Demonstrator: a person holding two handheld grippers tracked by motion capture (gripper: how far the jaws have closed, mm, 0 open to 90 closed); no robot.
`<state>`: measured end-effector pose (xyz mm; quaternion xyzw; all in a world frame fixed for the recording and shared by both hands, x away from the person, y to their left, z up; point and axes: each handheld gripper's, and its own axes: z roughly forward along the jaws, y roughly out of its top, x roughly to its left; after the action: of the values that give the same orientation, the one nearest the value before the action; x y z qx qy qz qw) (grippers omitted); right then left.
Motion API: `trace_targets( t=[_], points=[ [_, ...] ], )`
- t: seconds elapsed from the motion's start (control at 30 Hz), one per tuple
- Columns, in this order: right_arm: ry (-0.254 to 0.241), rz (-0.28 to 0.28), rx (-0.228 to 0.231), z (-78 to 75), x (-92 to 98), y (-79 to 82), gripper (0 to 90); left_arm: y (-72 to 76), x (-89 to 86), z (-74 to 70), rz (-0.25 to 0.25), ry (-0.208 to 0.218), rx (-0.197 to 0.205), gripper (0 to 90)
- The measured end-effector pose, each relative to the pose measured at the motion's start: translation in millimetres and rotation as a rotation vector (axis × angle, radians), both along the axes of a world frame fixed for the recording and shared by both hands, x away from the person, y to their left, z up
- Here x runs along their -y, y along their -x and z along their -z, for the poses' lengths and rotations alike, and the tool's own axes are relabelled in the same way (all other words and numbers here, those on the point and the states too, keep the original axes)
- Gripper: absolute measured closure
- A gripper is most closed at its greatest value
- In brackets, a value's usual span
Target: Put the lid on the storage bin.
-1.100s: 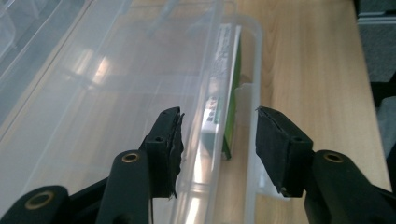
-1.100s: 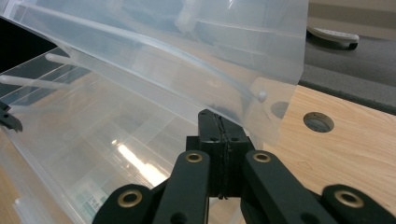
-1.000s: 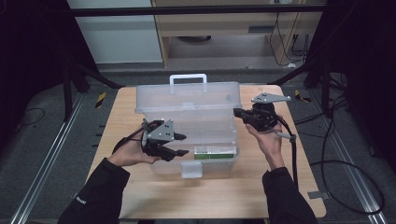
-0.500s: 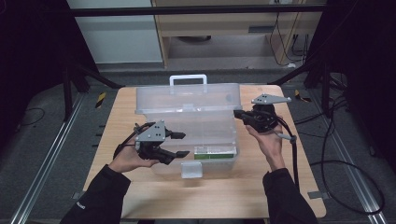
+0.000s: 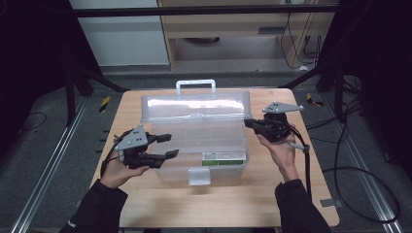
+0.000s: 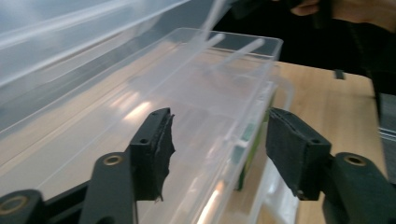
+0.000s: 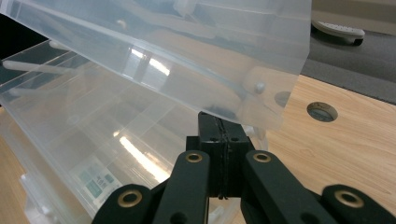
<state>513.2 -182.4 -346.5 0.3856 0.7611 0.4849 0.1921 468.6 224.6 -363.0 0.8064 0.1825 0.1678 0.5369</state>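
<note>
The clear box [image 5: 199,141] sits on the table [image 5: 272,204] between your claws, lid up. Your left claw [image 5: 167,145] is wide and empty at its side; your right claw [image 5: 248,123] is pinched shut by the lid's corner. Closing is left

Raised lid [image 5: 195,105] over the open box [image 5: 199,145]

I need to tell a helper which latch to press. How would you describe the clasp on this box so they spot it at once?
On the wooden table stands a clear plastic box with its lid raised. At the middle of the box's front wall, on the edge nearest the person, hangs the clasp. It is a small frosted square tab just below the green label, unlike the looped white handle at the back.
</note>
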Motion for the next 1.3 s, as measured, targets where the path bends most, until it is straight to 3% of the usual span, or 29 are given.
trace_targets(
  t=[0.37, 0.57, 0.7, 0.8, 1.1, 1.3],
  points=[
    [0.022, -0.007, 0.002, 1.6, -1.1, 4.9, 90.0, -0.6, -36.6, 4.1, -0.229, 0.023, -0.018, 57.7],
    [0.033, -0.012, -0.011, 4.8, 0.0, 9.2, 90.0, -6.2, -55.3, 14.8, -0.367, 0.034, -0.046, 62.9],
    [0.055, -0.017, -0.012, 6.5, 1.3, 12.8, 90.0, -9.5, -62.9, 19.4, -0.425, 0.049, -0.060, 64.6],
    [0.075, -0.017, -0.019, 8.6, 2.0, 16.7, 90.0, -9.8, -66.2, 22.1, -0.448, 0.045, -0.068, 64.7],
    [0.145, -0.004, -0.013, 18.3, 1.4, 29.2, 89.6, -5.5, -64.9, 24.3, -0.440, 0.036, -0.063, 62.4],
    [0.163, -0.002, -0.019, 24.4, 7.8, 37.1, 88.3, -3.6, -62.0, 31.6, -0.437, -0.007, -0.083, 59.8]
  ],
)
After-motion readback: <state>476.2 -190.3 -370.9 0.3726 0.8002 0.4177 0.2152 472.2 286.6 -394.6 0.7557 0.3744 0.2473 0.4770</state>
